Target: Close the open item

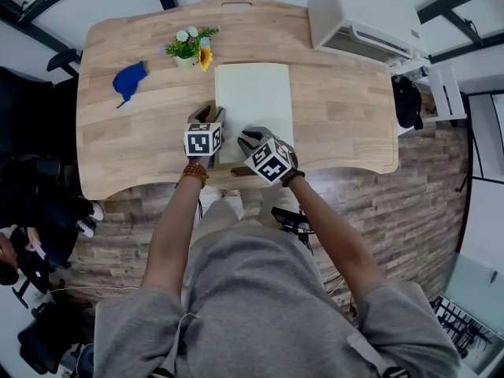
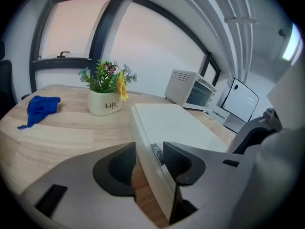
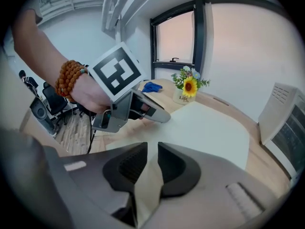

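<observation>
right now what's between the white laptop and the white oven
Only bare tabletop lies between the laptop and the oven, clearest in the head view.

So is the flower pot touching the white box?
Apart: the left gripper view shows bare tabletop between the flower pot and the white box.

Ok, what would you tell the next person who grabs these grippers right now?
Left gripper: fingers open, straddling the white laptop's left edge.
Right gripper: fingers narrowly apart at its near edge; grip unclear.
Laptop lies flat on the table, near the flower pot.
Done: lid looks down.
Left: check it is fully shut, then back both grippers off.
</observation>
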A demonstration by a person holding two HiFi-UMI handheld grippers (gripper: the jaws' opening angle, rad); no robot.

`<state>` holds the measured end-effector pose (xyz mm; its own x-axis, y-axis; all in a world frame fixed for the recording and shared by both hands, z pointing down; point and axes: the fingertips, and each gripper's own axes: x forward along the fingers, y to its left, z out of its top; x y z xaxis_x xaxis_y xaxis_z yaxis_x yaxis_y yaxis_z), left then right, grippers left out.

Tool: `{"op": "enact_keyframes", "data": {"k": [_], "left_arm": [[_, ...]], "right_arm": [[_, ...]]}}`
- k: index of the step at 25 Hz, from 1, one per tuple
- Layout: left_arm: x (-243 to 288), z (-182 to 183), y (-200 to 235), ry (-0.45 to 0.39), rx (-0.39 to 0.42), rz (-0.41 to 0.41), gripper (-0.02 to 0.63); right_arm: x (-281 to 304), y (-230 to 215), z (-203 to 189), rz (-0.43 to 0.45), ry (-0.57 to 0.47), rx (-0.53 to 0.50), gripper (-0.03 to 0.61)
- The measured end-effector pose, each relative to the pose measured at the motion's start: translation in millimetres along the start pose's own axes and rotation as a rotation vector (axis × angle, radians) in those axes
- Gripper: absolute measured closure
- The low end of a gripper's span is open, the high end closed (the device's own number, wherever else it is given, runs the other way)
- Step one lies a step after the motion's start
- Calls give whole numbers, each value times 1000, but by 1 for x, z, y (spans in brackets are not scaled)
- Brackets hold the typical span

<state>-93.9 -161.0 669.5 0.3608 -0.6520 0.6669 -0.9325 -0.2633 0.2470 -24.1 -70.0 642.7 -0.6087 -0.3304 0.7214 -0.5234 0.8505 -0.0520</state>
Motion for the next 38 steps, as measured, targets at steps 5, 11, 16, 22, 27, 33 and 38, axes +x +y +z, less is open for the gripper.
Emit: {"op": "enact_keyframes", "data": {"k": [5, 11, 16, 22, 27, 33, 38], "left_arm": [[-19, 17, -6, -89, 65, -23, 431], [-48, 45, -22, -173, 183, -54, 431], [-36, 39, -16, -128, 152, -28, 431], [-3, 26, -10, -26, 34, 27, 431], [0, 9, 1, 24, 57, 91, 433], [-3, -2, 8, 47, 14, 106, 434], [-2, -1, 9, 75, 6, 114, 443]], "right_arm": [[-17, -6, 20, -29, -71, 14, 500], [-43, -22, 48, -92, -169, 22, 500], [-37, -29, 42, -112, -138, 32, 500], [-41, -15, 35, -103, -125, 26, 500], [-42, -19, 27, -111, -117, 42, 500], [-43, -23, 27, -116, -118, 46, 500], [-43, -24, 28, -116, -117, 42, 500]]}}
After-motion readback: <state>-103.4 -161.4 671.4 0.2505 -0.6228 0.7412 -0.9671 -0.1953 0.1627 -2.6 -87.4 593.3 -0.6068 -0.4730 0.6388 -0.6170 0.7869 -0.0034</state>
